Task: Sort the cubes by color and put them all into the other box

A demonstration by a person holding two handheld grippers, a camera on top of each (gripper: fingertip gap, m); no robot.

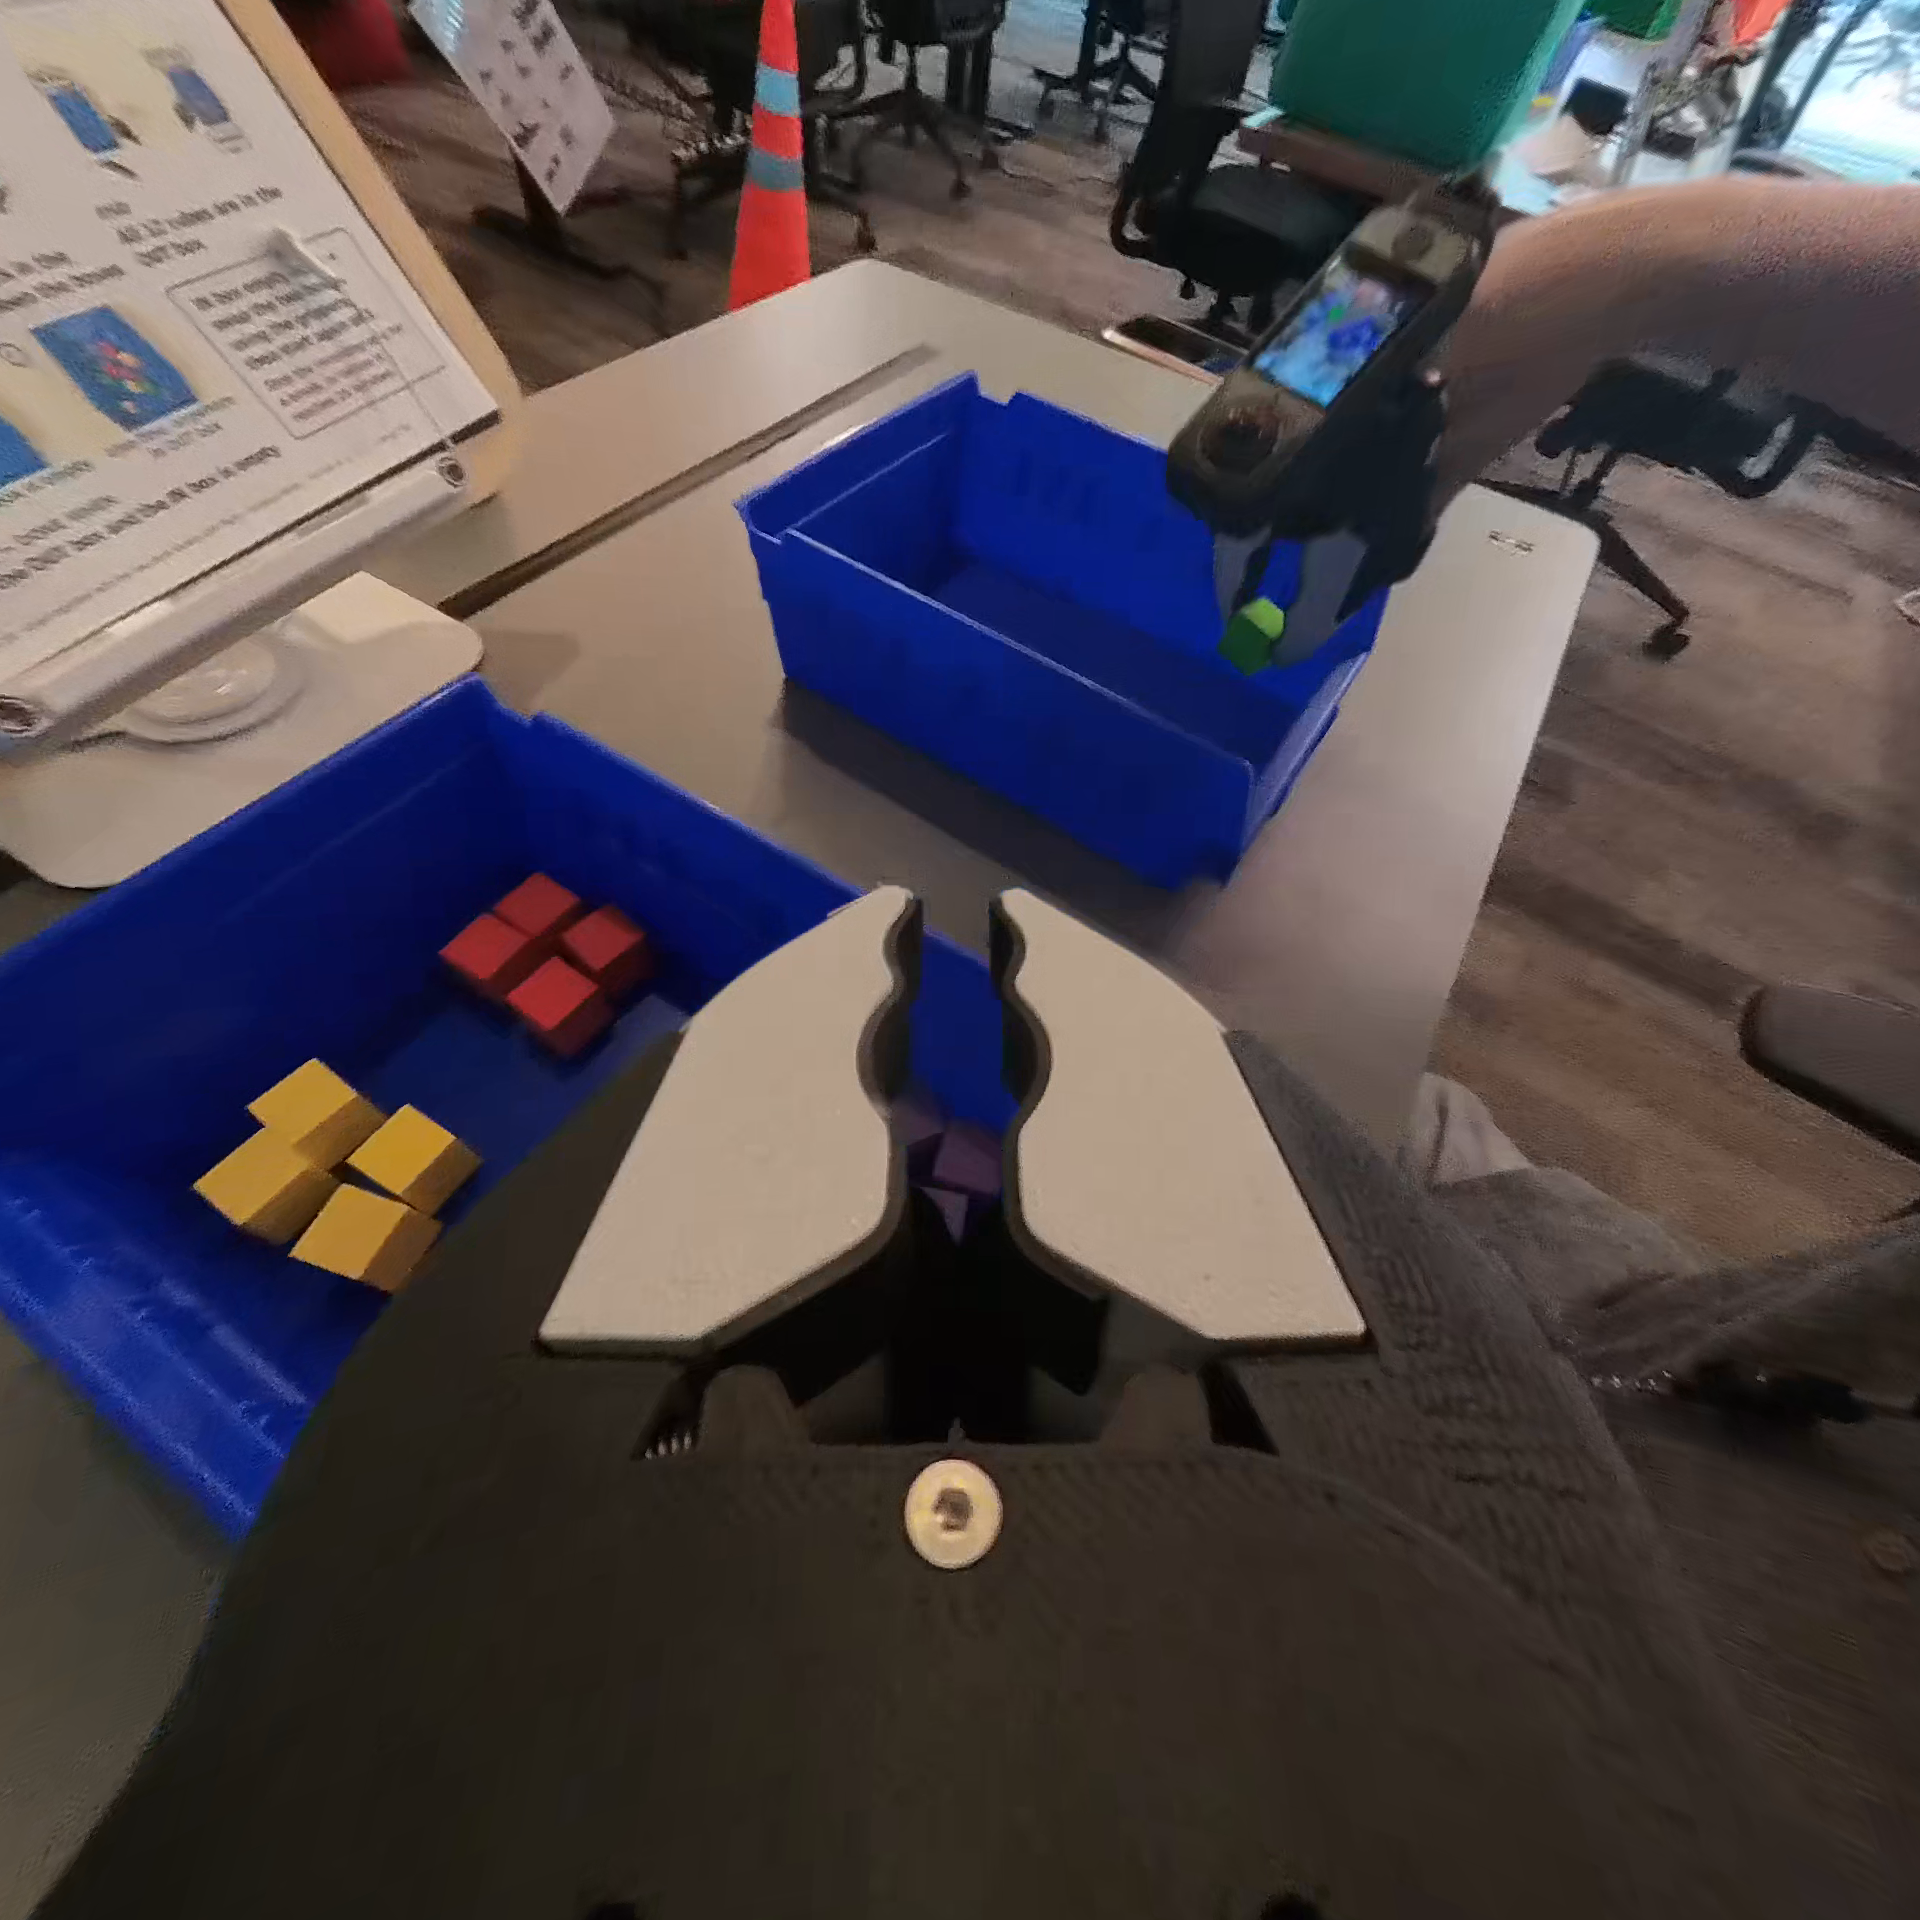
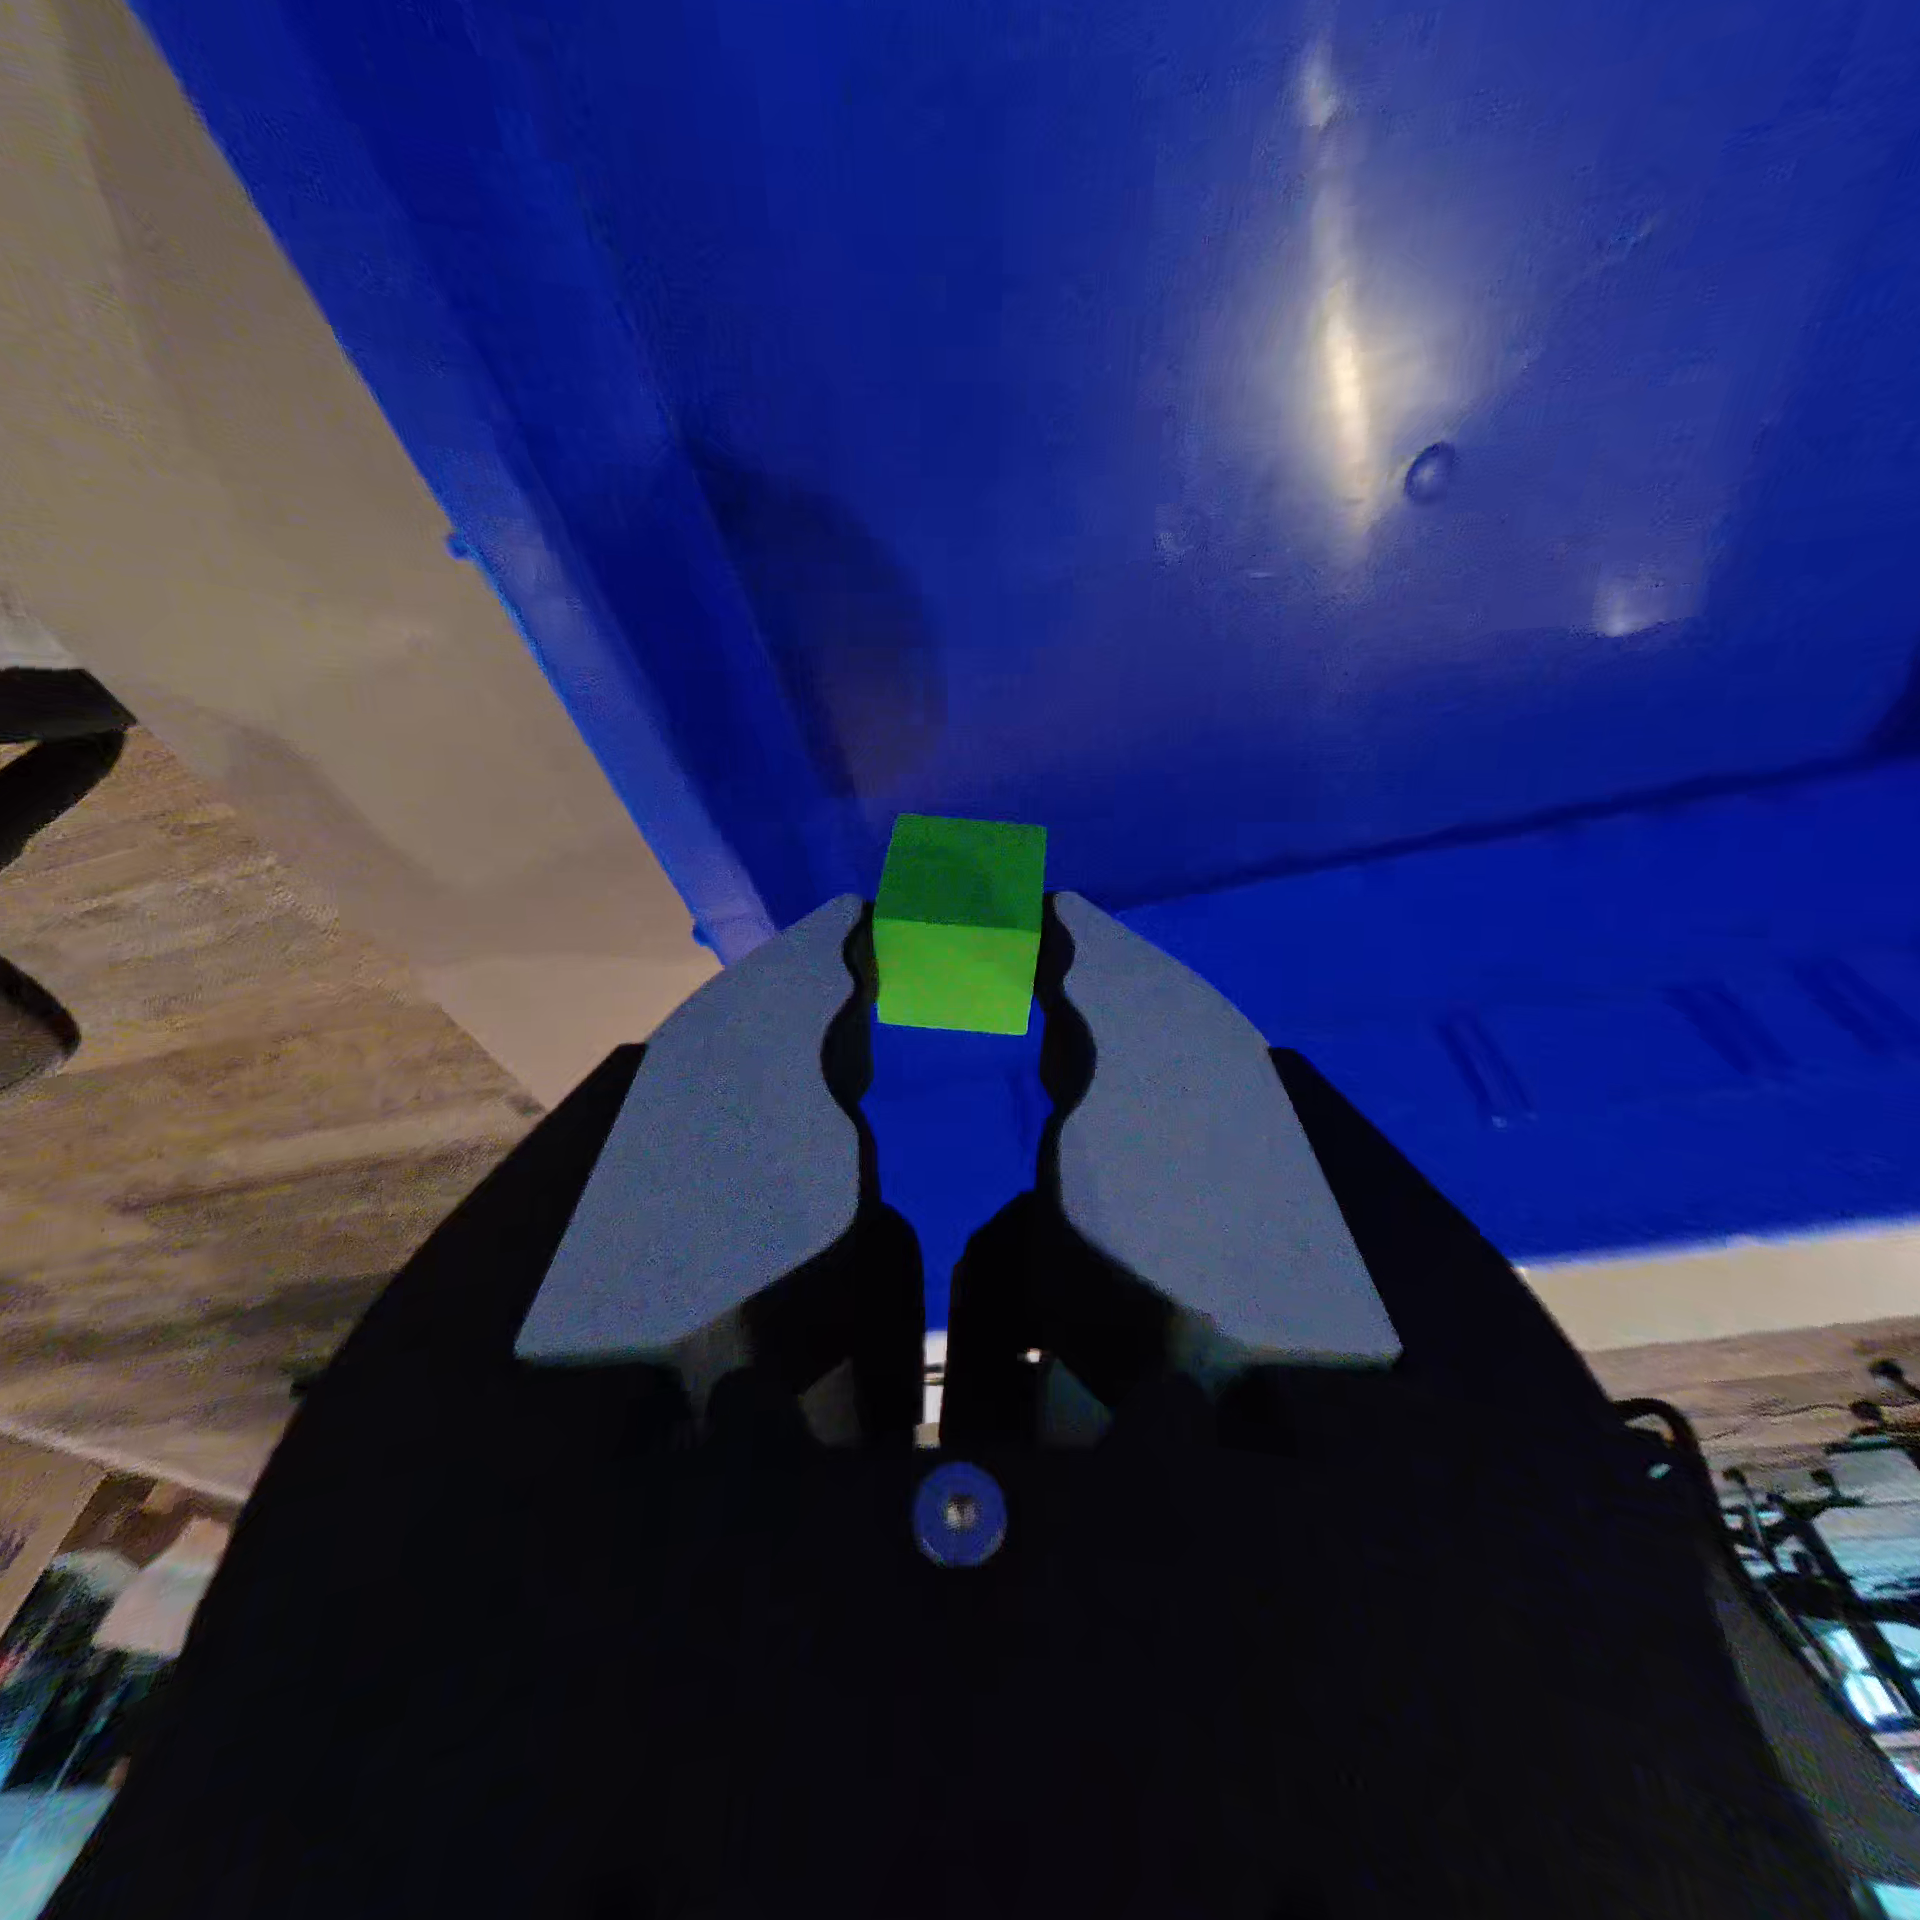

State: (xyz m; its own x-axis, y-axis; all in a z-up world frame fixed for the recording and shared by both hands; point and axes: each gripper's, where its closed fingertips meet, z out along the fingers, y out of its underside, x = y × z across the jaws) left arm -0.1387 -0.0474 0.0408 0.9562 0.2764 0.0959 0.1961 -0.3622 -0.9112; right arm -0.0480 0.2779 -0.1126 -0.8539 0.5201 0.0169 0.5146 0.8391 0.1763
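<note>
Our right tool (image 2: 958, 940) pinches a bright green cube (image 2: 958, 925) at its tips, jaws closed to cube width, inside the far blue bin (image 1: 997, 665), just above its floor near the 3 o'clock wall. Cube: smooth, matte, sharp-edged. Our left tool (image 1: 954, 914) hangs nearly closed w/ a narrow gap, gripping nothing, over the near blue bin (image 1: 208, 1351); purple cubes (image 1: 951, 1164) show thru the gap, red cubes (image 1: 545, 961) at 10, yellow cubes (image 1: 338, 1174) at 9. Both bins sit on the grey desk (image 1: 644, 623).
</note>
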